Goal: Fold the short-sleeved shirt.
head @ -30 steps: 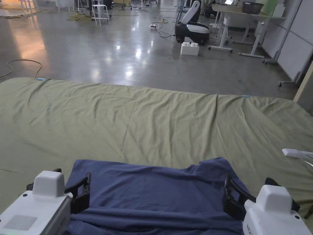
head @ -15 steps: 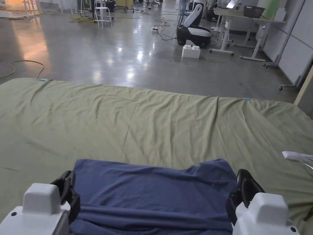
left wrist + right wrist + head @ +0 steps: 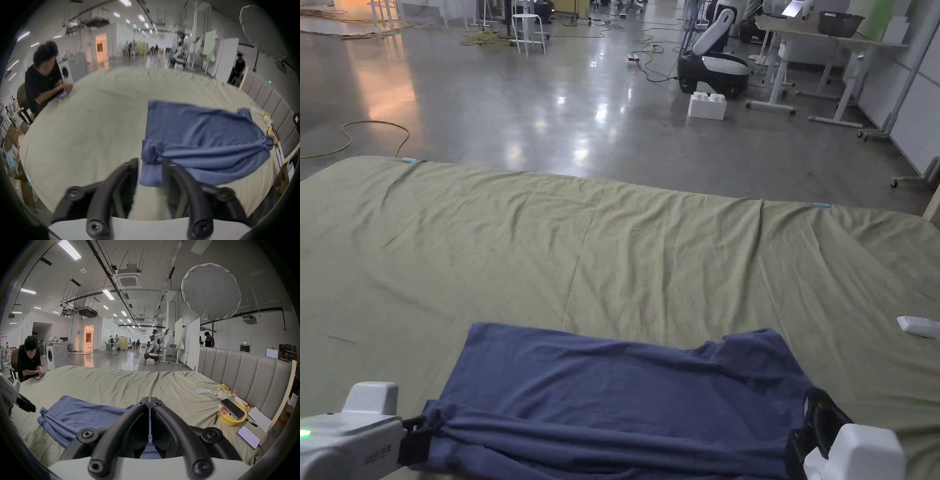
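Left claw (image 3: 150,168) gapes beside the bunched corner of the blue short-sleeved shirt (image 3: 625,400) near the bed's (image 3: 612,262) front edge, right claw (image 3: 149,415) pinches its other side; judging mid-fold, next regrip left.

Head view angled down over green sheet (image 3: 650,262) toward open floor, both gripper views low, near the sheet, facing the same way, all sharing blue shirt (image 3: 625,400).
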